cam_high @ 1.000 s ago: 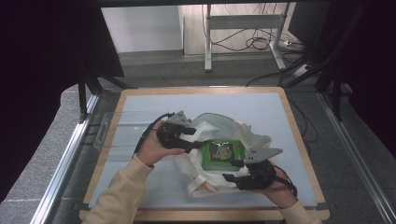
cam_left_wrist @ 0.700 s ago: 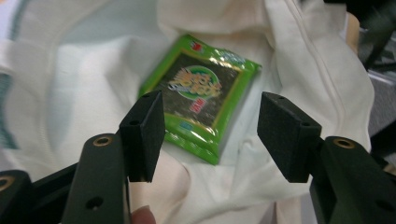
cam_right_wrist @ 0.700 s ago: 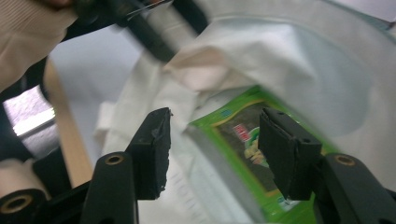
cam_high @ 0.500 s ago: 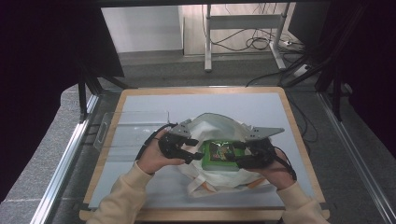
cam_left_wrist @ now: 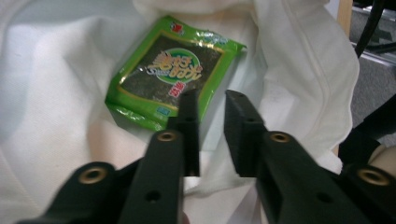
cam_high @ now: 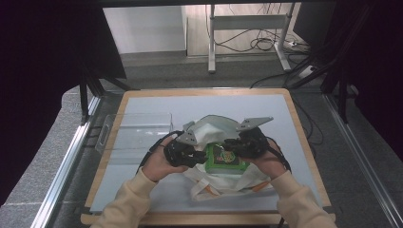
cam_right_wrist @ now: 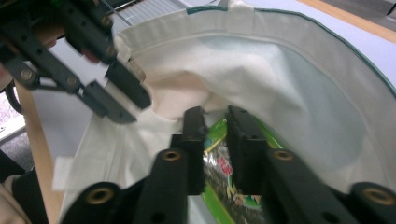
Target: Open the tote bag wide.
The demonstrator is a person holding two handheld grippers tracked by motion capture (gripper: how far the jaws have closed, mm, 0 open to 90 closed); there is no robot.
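High view: a white cloth bag (cam_high: 216, 130) lies mid-table on the grey mat (cam_high: 142, 107), mouth open. A green snack packet (cam_high: 223, 158) sits at the bag's mouth, between the two grippers. The left gripper (cam_high: 190, 154) is held at the bag's left edge, the right gripper (cam_high: 237, 145) at its right edge. A clear plastic tray (cam_high: 135, 130) lies just left of the bag.

Left gripper view: the jaws of the left gripper (cam_left_wrist: 212, 105) have just been closing and are seen nearly together, a narrow gap left. White bag cloth (cam_left_wrist: 299, 70) lies in and behind that gap; whether it is pinched can't be told. The packet (cam_left_wrist: 170, 70) lies flat on the cloth just past the left jaw tip.

Right gripper view: the jaws of the right gripper (cam_right_wrist: 215, 116) have also just been closing and stand close together. The packet (cam_right_wrist: 219, 154) is seen through the gap, under the jaws, inside the bag (cam_right_wrist: 280, 70). A grip can't be confirmed. The left gripper (cam_right_wrist: 116, 95) is seen at the bag rim, upper left.
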